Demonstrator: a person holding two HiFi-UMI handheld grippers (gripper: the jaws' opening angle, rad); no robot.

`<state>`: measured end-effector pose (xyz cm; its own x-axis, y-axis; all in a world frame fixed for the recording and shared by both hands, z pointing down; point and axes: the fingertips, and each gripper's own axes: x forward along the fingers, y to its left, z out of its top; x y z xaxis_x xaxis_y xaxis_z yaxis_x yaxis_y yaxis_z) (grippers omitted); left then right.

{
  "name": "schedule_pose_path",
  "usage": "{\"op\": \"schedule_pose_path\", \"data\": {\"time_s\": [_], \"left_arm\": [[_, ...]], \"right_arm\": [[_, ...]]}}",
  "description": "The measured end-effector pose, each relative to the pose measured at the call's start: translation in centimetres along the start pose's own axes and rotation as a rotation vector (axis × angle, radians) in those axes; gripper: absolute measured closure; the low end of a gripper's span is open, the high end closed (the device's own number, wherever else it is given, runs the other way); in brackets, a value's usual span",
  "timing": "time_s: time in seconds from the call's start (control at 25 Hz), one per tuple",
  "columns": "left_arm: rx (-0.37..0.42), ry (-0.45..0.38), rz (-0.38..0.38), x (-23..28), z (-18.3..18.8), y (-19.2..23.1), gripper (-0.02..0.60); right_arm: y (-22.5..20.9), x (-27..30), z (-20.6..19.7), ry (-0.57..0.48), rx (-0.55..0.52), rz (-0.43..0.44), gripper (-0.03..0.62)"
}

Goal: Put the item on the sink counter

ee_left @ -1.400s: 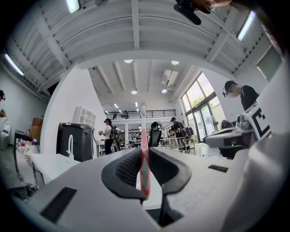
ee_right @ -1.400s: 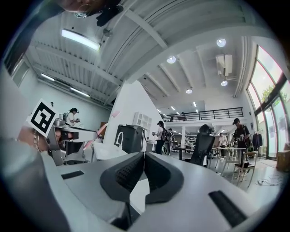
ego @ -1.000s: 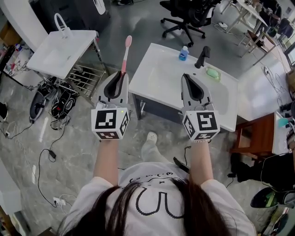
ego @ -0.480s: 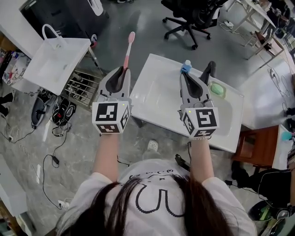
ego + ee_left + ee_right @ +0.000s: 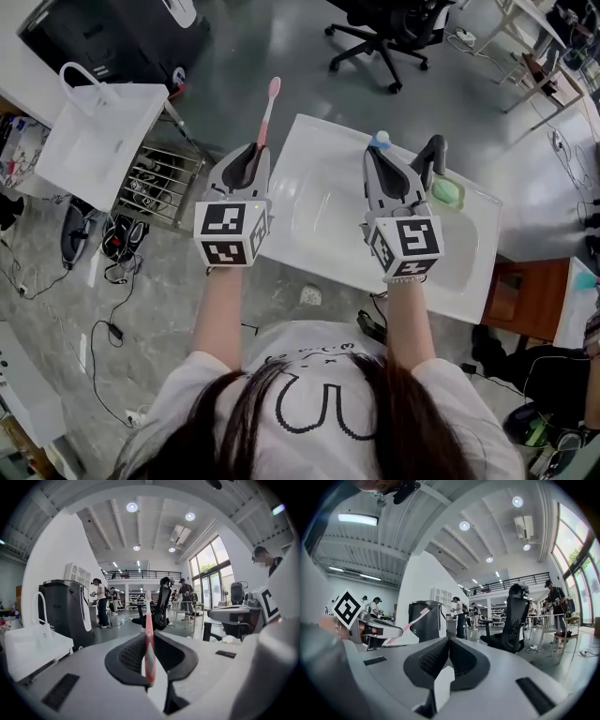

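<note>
Our left gripper clamps a slim pink plastic toothbrush (bristles away from us) beside the white sink table; our right gripper, above it, is closed, empty.

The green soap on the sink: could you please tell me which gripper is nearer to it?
Right. The right gripper hovers over the sink, just left of the soap in the head view. The left gripper, holding the toothbrush, is beyond the sink's left edge, farther off.
</note>
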<state>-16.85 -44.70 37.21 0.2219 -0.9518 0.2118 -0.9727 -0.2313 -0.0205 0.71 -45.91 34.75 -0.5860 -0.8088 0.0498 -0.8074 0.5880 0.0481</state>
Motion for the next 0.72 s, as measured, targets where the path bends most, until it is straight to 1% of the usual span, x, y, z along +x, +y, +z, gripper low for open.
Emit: {"op": "schedule_pose_path", "data": {"time_s": [0.32, 0.56, 0.72], "left_arm": [[-0.031, 0.112, -0.032, 2.1, -4.5, -0.2, 0.52], [-0.062, 0.249, -0.055, 3.1, -9.5, -0.5, 0.52], [-0.077, 0.354, -0.085, 3.3, -13.4, -0.8, 0.52]], "right_arm": [[-0.3, 0.5, -3.1, 0.062, 0.022, -0.024, 0.565], [0.4, 0.2, -4.8, 0.103, 0.035, -0.048, 0.565], [1.1, -0.2, -6.3, 0.141, 0.053, -0.063, 0.565]]}}
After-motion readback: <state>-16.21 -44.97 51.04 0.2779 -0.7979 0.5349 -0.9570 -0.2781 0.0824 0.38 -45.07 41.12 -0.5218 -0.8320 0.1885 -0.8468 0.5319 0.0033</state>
